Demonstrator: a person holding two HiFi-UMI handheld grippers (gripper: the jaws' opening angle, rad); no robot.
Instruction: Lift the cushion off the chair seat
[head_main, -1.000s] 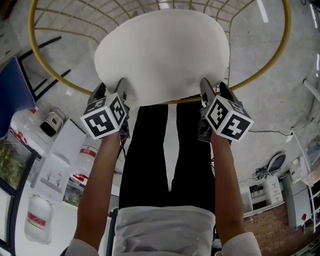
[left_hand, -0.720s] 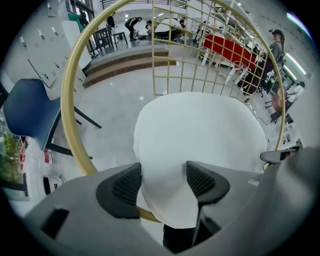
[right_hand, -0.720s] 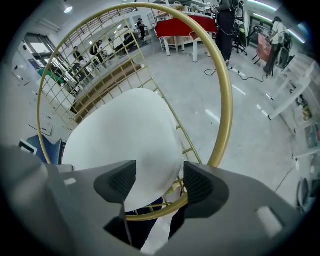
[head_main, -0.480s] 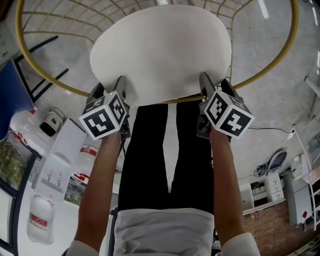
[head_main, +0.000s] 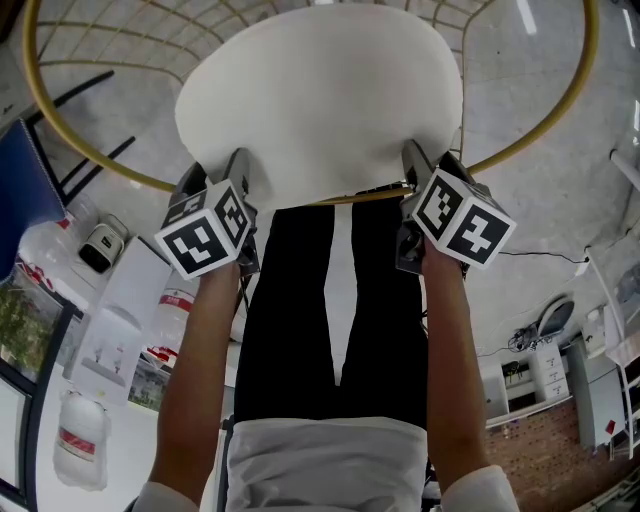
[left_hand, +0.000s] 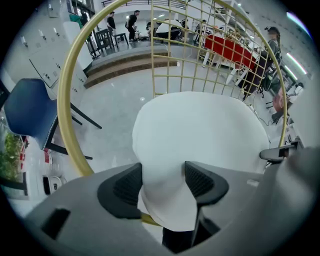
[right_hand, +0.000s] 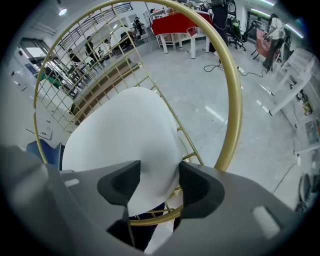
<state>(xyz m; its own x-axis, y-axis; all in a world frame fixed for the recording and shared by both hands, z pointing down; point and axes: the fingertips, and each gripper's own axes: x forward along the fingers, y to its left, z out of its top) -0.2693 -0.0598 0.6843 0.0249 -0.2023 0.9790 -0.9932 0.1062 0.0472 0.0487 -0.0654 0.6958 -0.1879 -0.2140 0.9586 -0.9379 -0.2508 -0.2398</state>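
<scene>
Looking down from the head view, the white cushion (head_main: 320, 100) lies on the seat of the chair (head_main: 560, 110), inside its gold hoop (head_main: 90, 160), with its near edge towards the person's legs. The left gripper (head_main: 218, 172) sits at the cushion's near left corner and the right gripper (head_main: 430, 165) at its near right corner, both pointing steeply down. In the left gripper view the jaws have just been closing. The cushion's edge is between them, and the dark ribbed pads (left_hand: 127, 187) press in from both sides, so the soft stuff necks in where they meet it. That looks like a real hold. In the right gripper view it is the same: the jaws have just been closing, and the pads (right_hand: 197, 187) pinch a fold of the cushion's rim, with the hoop and its wire grid (right_hand: 187, 145) just beyond. To my eye the lift is the step in hand. It will go best if both hands rise together and level, drawing the edge up and a little towards the person so it comes free of the hoop. Neither bite is deep, and an uneven pull could let the soft rim slip out of one of them.
</scene>
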